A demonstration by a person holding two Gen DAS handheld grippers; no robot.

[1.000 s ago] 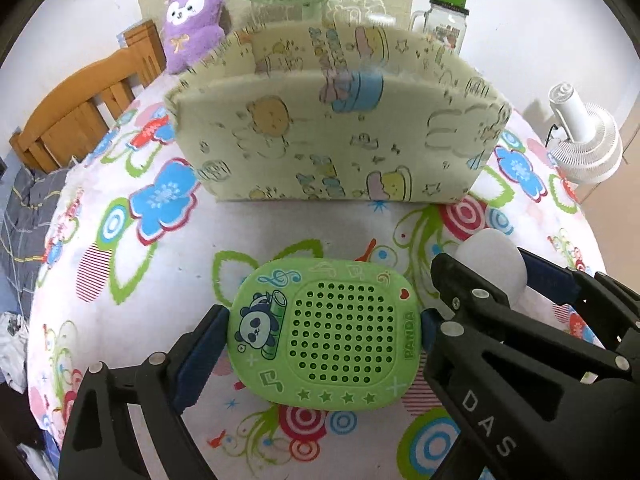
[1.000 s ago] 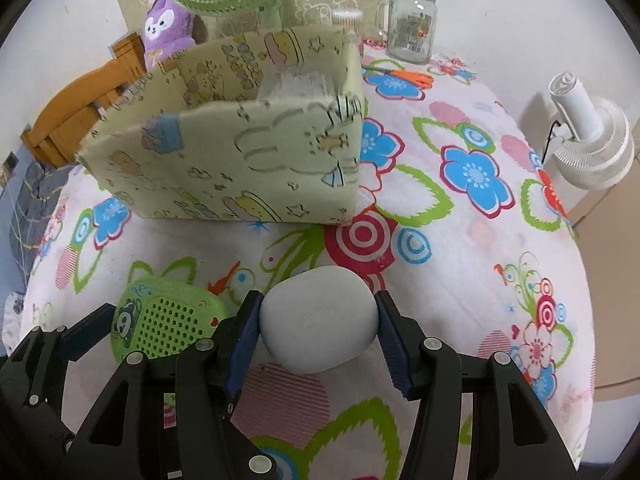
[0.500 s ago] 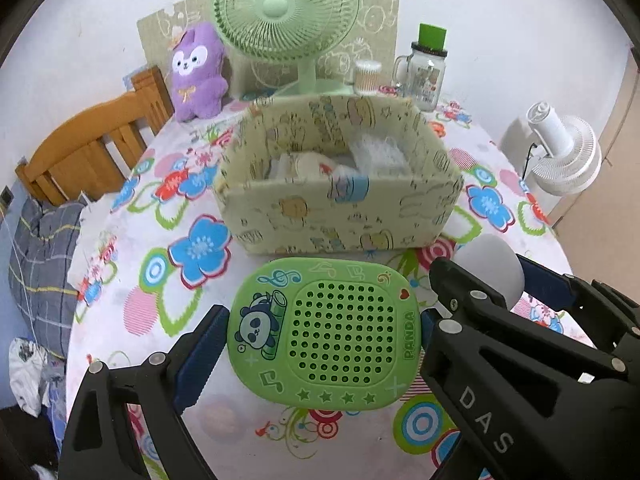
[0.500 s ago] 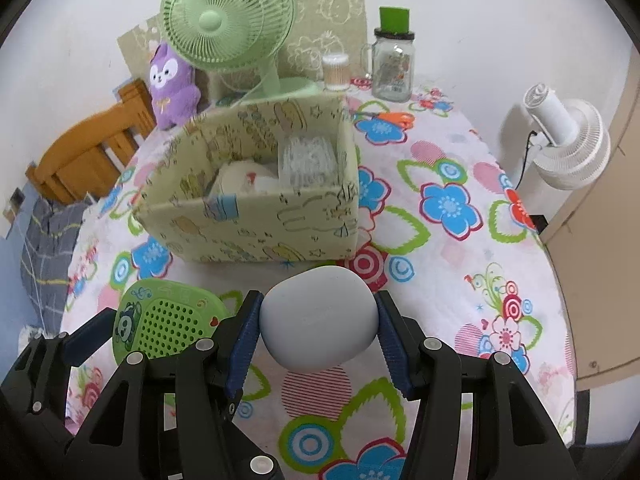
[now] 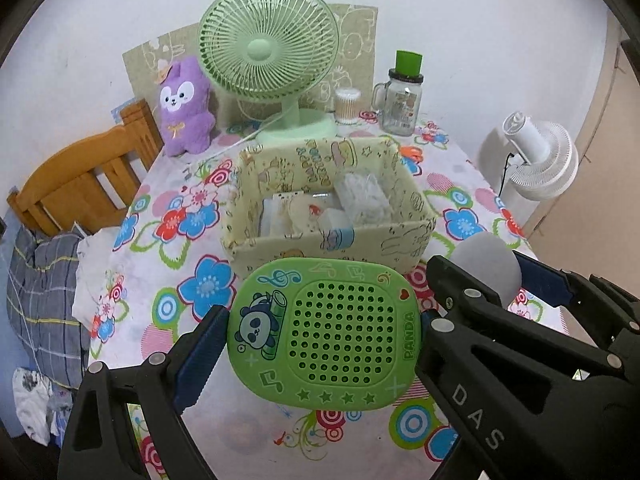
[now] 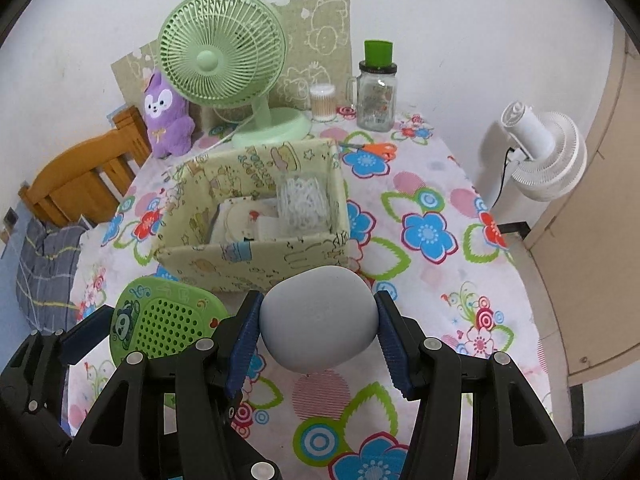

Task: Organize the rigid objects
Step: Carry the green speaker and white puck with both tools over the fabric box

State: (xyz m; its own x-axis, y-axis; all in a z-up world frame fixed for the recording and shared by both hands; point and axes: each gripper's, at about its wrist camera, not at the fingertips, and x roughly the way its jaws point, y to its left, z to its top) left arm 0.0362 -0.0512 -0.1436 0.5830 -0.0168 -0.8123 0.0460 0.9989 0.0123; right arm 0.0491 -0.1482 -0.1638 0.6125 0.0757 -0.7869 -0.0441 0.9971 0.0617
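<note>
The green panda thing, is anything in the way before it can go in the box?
Nothing visible blocks it. The green panda case, clamped in the left gripper, hangs above the near wall of the box, whose top is open, with some things already inside.

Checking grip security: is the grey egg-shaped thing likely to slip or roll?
The grey egg-shaped object looks smooth and rounded, so it could squirt from the right hand-held gripper, pinched only at its sides. Set down, it would probably roll. It appears rigid, undented.

Your left tongs [image 5: 322, 338] clamped on the green panda speaker [image 5: 325, 332], above the bench [image 5: 192, 216], storage box [image 5: 328, 240] beyond
</note>
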